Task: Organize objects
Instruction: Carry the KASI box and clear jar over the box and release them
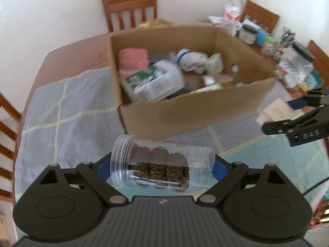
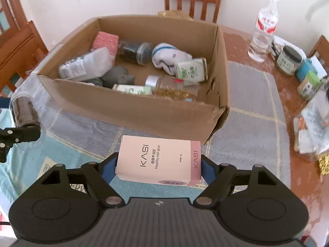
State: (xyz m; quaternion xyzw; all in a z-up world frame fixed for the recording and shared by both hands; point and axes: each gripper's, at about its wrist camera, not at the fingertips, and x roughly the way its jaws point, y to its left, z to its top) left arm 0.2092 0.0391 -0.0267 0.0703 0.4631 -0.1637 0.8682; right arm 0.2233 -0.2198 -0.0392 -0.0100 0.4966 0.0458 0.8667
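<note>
At the bottom centre of the left wrist view, the left claw is pinching a clear plastic jar that lies sideways between its blue pads; dark brown pieces fill the jar's middle, and I cannot make out what they are. Its threaded mouth, at the left, has no lid.

At the bottom centre of the right wrist view, the right claw is pressed on a pink box printed "KASI", held flat above the teal cloth on the bench.

Behind both claws stands an open cardboard box, its contents partly hidden by the near wall: a pink sponge, a white sock, a green-labelled jar, and some blurred grey things. At the upper right stands a water bottle; the clutter at the right edge is blurred and cut off.
</note>
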